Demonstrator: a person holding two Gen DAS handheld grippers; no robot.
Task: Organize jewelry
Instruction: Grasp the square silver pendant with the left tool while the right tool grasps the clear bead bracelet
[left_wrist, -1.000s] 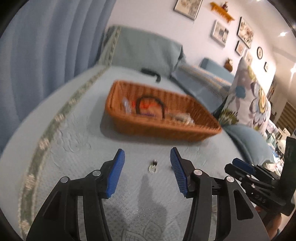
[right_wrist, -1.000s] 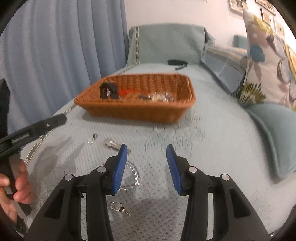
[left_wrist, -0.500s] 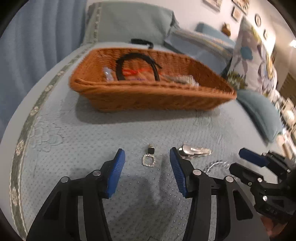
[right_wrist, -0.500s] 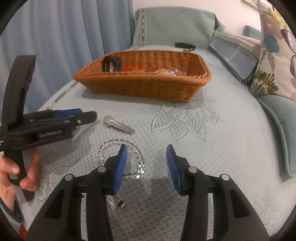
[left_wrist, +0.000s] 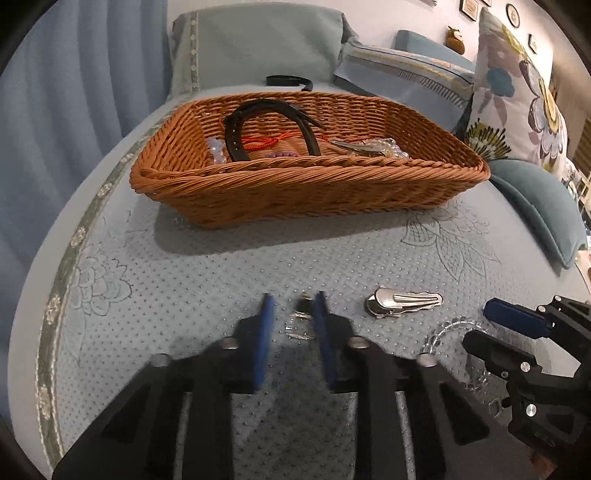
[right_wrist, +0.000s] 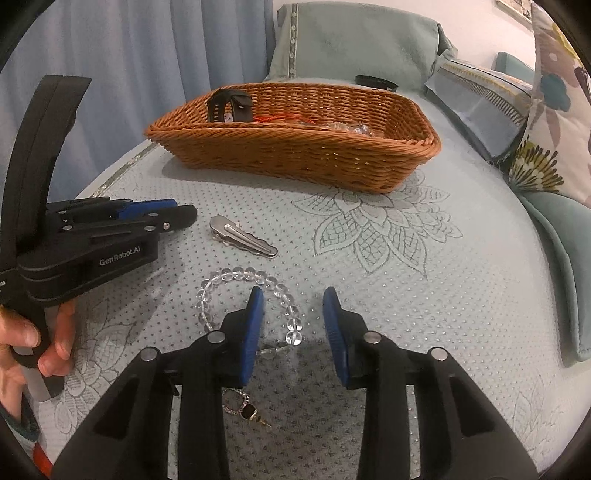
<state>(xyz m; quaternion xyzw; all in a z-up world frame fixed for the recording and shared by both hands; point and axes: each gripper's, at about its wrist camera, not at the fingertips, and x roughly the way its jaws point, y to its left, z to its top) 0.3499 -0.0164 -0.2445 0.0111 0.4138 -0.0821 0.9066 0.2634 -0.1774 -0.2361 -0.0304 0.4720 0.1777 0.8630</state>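
Note:
A brown wicker basket (left_wrist: 310, 184) (right_wrist: 295, 147) stands on the bed and holds a black watch (left_wrist: 266, 129), red cord and beads. My left gripper (left_wrist: 293, 314) is low on the bedspread, its jaws narrowed around a small earring (left_wrist: 301, 321) lying there, not clamped. A silver hair clip (left_wrist: 402, 301) (right_wrist: 242, 240) lies to its right. My right gripper (right_wrist: 293, 317) is open over a clear bead bracelet (right_wrist: 251, 295); its left finger lies inside the ring. A second earring (right_wrist: 245, 406) lies under that gripper.
A floral pillow (left_wrist: 517, 85) and teal cushion (left_wrist: 539, 206) lie at the right. Blue curtains (right_wrist: 110, 74) hang at the left. A black band (left_wrist: 288, 79) lies behind the basket. The left gripper shows in the right wrist view (right_wrist: 162, 214).
My left gripper has dropped toward the bedspread and its jaws have closed in around the earring. My right gripper has moved forward over the bead bracelet.

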